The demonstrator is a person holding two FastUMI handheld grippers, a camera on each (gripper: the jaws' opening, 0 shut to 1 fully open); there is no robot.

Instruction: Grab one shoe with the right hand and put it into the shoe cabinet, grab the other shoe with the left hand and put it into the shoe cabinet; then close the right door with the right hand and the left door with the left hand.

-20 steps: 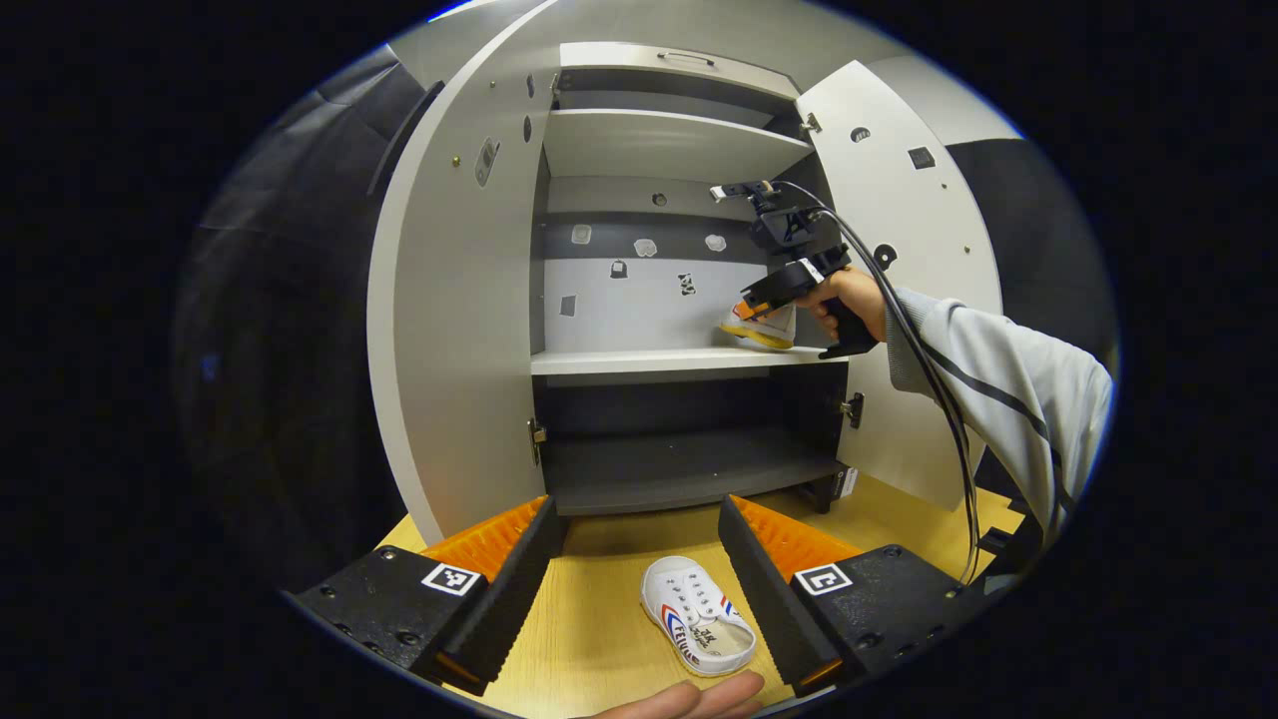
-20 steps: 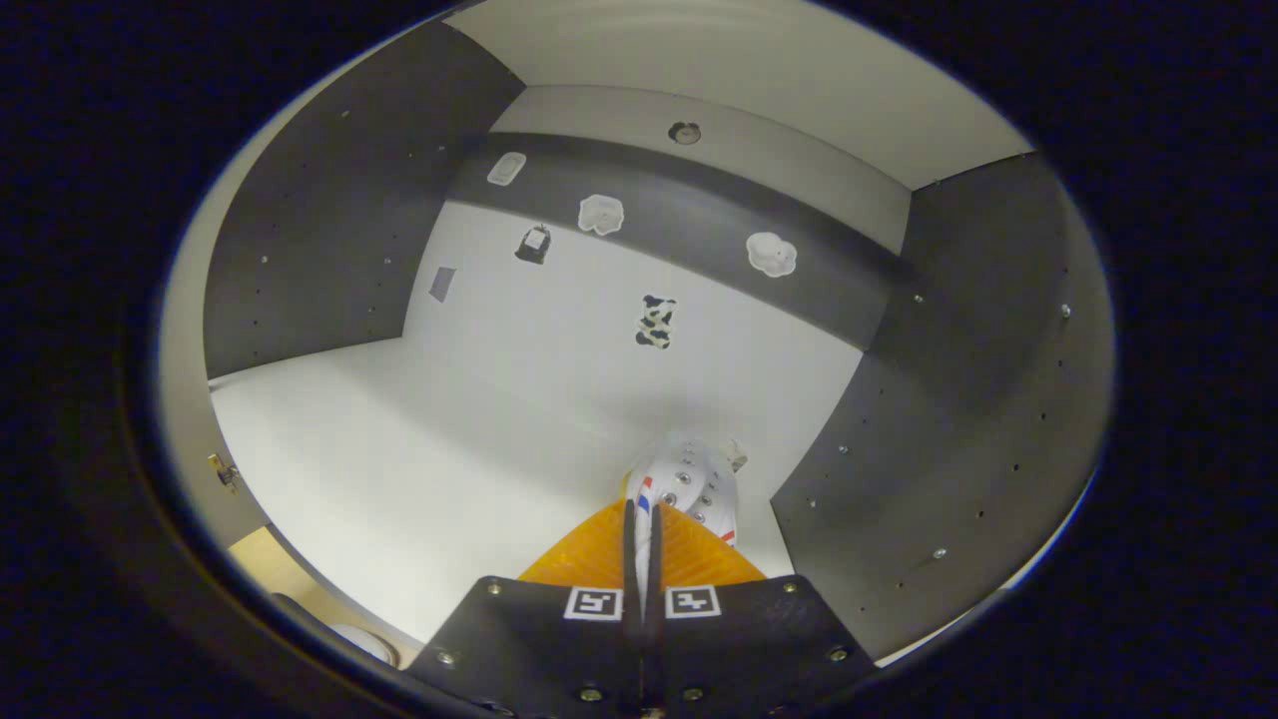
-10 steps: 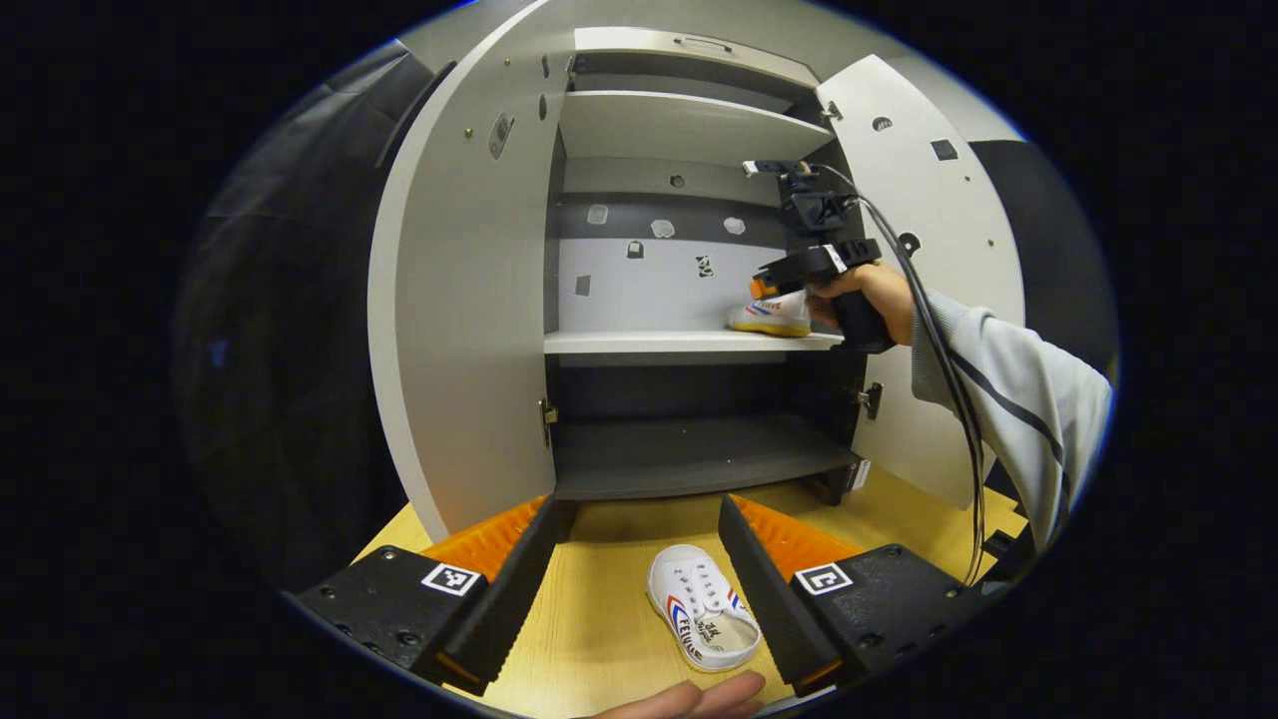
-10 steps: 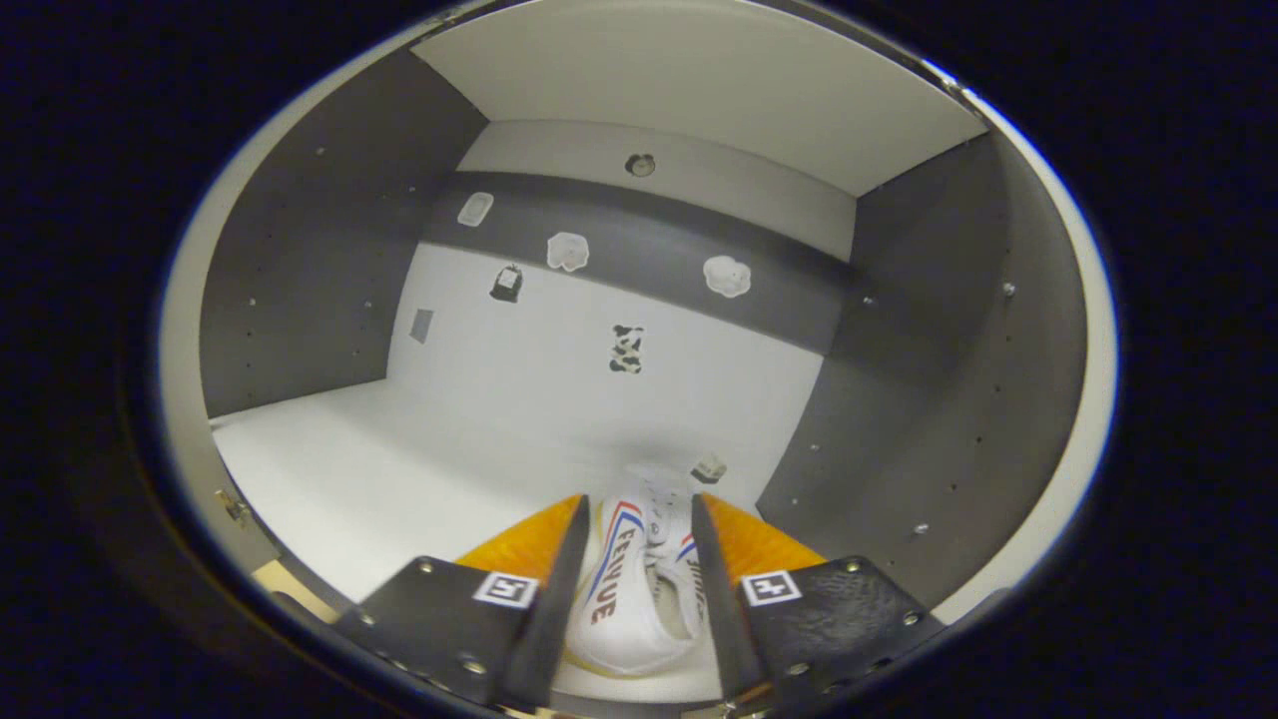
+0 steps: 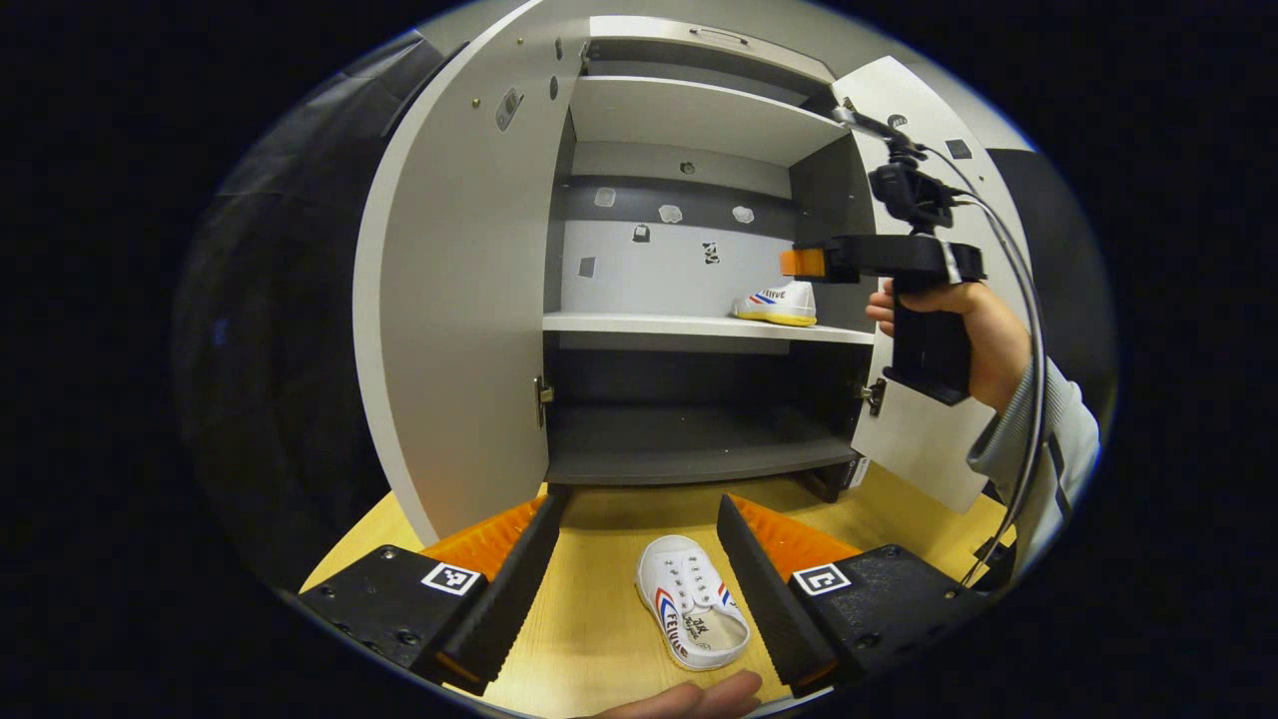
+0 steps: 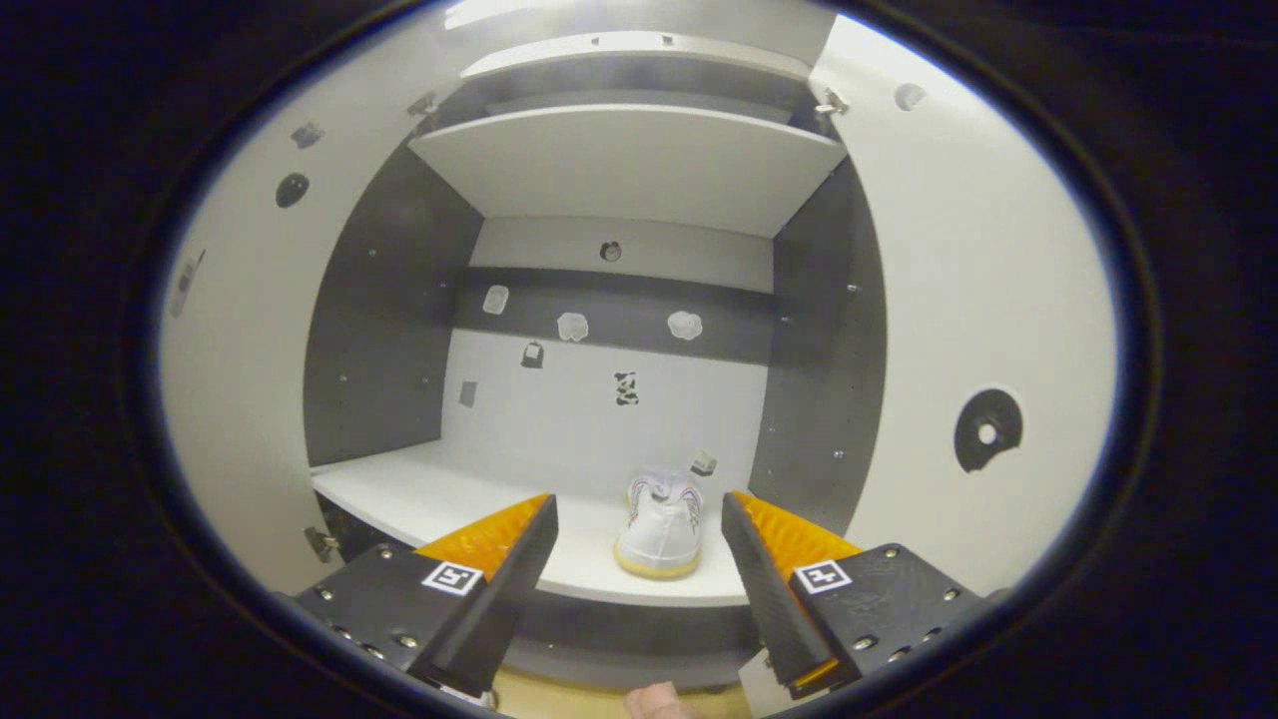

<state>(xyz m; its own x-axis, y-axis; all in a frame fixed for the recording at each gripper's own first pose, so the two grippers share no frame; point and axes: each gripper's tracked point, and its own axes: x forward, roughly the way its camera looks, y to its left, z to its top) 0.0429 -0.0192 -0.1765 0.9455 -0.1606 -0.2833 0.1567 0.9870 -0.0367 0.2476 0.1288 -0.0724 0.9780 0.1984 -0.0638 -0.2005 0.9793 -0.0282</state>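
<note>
Now the left gripper (image 5: 633,589) hangs low in the left gripper view, jaws wide, with the second shoe (image 5: 692,614) lying on the counter (image 5: 599,639) between its fingers, untouched. Farther up, at mid right, the right gripper (image 5: 802,263) has let go and backed out of the shoe cabinet (image 5: 689,100); half a second ago its fingers flanked the first shoe (image 6: 660,522), and in the right gripper view they now stand wide apart in front of the shelf edge. That shoe sits at the right end of the middle shelf (image 5: 639,325), close to the side wall. So the first placement looks done, and the left pick comes next. The shelf's left part is bare, giving room beside the first shoe. Both doors stand open; the left door (image 5: 449,300) juts toward the camera, an edge to clear when lifting.
</note>
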